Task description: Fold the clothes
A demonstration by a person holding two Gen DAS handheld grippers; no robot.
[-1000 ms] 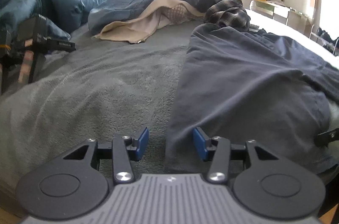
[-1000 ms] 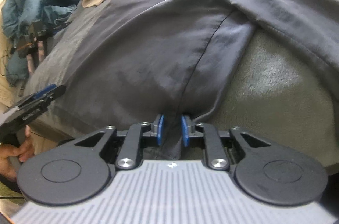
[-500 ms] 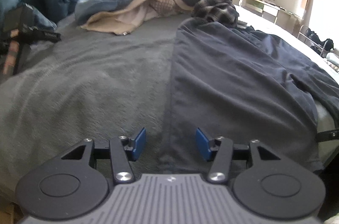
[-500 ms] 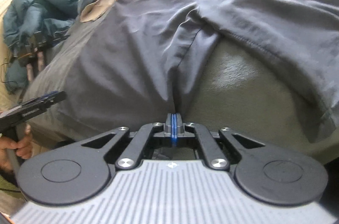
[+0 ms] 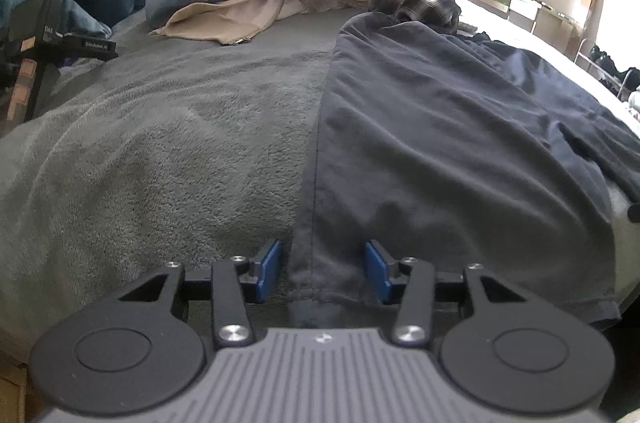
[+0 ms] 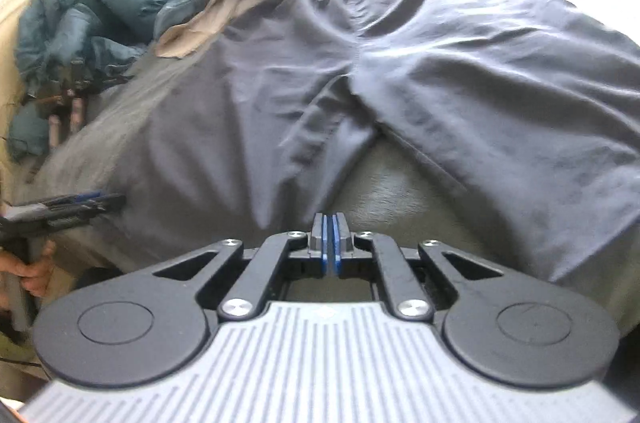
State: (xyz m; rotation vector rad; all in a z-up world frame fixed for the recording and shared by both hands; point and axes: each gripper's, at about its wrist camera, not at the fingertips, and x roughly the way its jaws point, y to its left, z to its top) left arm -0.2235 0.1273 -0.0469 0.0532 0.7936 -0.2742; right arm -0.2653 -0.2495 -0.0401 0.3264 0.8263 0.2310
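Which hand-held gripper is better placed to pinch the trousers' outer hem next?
Left: the left hand-held gripper has just been closing, open jaws astride the trousers hem; the right hand-held gripper is shut on the inner leg.

Left wrist camera low at the bed's near edge, facing along the navy trousers [image 5: 440, 143], right wrist camera higher, tilted down, both sharing trousers and teal duvet [image 6: 100, 7]

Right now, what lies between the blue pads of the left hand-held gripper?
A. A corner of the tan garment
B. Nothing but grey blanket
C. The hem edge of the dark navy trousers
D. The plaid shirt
C: in the left wrist view the left hand-held gripper straddles the near hem of the dark navy trousers, pads apart on either side and not pressing.
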